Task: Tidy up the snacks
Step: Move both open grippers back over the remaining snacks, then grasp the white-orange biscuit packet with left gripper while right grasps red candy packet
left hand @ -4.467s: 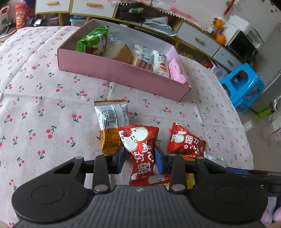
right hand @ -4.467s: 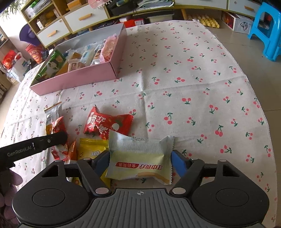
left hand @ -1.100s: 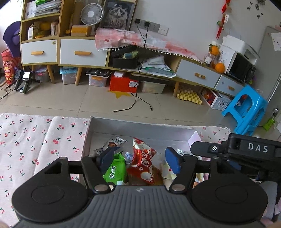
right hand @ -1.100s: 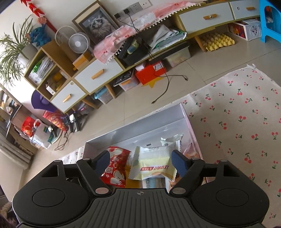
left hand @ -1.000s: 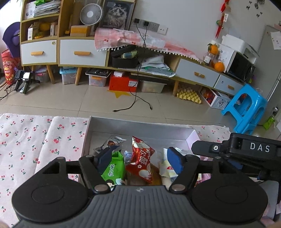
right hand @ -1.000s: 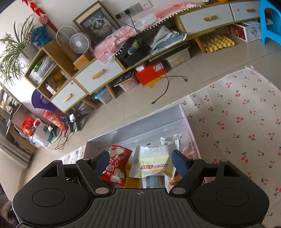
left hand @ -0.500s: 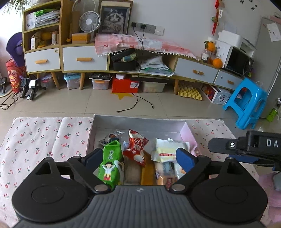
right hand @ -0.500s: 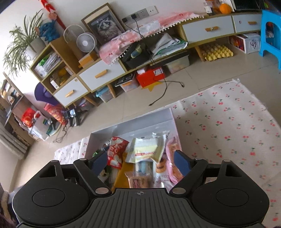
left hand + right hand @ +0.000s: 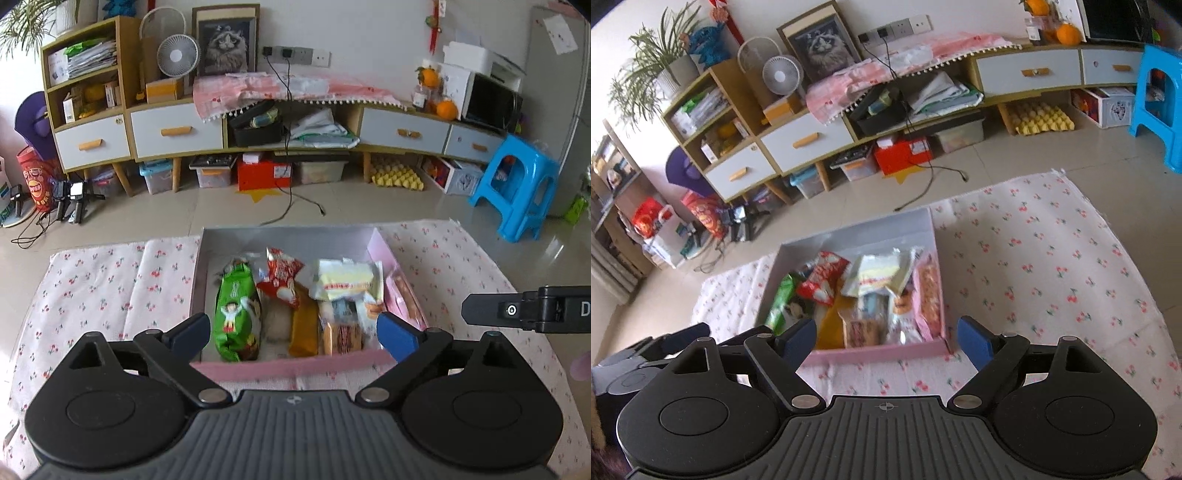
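Note:
The pink box [image 9: 288, 365] lies on the cherry-print cloth and holds several snack packets. Among them are a red packet [image 9: 282, 280], a pale yellow packet [image 9: 345, 280] and a green packet [image 9: 236, 310]. My left gripper [image 9: 293, 332] hovers above the box's near rim; its jaws are opening and nothing is between them. My right gripper [image 9: 886, 338] is open and empty too, above the same rim of the box [image 9: 879, 356]. The red packet [image 9: 823, 277] and the pale yellow packet [image 9: 879, 275] rest on top of the pile. One black finger of the right gripper [image 9: 517, 310] shows at the right edge.
The cherry-print cloth [image 9: 1034, 280] spreads to the right of the box and the cloth [image 9: 103, 288] to its left. Beyond it are bare floor tiles, a low cabinet [image 9: 177, 129] with drawers, and a blue stool [image 9: 517, 184].
Both grippers drew back and rose from the box. The red packet left the left jaws and the pale yellow packet the right jaws; both now lie in the box. The left jaws widened.

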The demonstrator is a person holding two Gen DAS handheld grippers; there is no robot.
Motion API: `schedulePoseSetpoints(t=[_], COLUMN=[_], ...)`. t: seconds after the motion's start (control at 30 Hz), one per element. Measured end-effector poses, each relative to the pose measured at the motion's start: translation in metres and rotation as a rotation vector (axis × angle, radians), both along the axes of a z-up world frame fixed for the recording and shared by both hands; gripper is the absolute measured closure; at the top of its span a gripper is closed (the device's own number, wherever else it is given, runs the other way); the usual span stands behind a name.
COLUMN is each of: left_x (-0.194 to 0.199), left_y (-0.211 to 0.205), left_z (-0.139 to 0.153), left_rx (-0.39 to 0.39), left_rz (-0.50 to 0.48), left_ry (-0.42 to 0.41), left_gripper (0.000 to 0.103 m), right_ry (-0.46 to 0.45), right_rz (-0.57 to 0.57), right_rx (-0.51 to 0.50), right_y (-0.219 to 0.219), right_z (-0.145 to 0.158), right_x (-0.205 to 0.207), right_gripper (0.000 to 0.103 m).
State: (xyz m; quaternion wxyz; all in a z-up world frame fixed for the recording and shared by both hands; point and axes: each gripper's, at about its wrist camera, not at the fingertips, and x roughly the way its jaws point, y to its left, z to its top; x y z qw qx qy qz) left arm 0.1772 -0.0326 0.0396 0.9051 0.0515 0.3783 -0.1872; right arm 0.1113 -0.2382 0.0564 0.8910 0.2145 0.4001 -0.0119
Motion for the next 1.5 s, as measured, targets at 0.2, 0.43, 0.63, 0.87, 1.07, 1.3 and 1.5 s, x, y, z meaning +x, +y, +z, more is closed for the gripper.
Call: schedulePoseSetpoints(t=[0.2,0.43,0.63,0.87,1.07,1.3,1.5], left_x=[-0.015,-0.036,-0.046,-0.054,-0.056,-0.06,-0.057], left_y=[0.003,0.004,0.012,0.029,0.037,0.032,0.021], left_z=[0.001,-0.008,-0.021,-0.033,-0.045,-0.061,-0.075], left_rx=[-0.002,0.016,0.028,0.04,0.07,0.09,0.094], left_rz=[-0.009,-0.034,-0.052,-0.048,-0.047,-0.055,0.004], left_ry=[0.032,0.039,0.052,0.079,0.1,0.127,0.189], left_gripper=[0.005,0.001,0.001,0.001,0.001,0.001,0.004], right_ry=[0.048,0.074,0.08,0.085,0.128,0.192,0.249], right_rz=[0.019,0.026,0.043,0.042,0.035,0.035,0.093], right_rx=[-0.046,-0.051,-0.034,-0.053,-0.076,-0.084,-0.108], right_y=[0.007,0.011,0.007,0.001,-0.004,-0.007,0.0], right_z=[-0.003,-0.014,-0.017,-0.025,-0.038,-0.056,-0.071], right_x=[-0.015,-0.029,-0.04,-0.052,-0.06,-0.063,-0.057], right_gripper=[0.018,0.018,0.017,0.013,0.013,0.013,0.013])
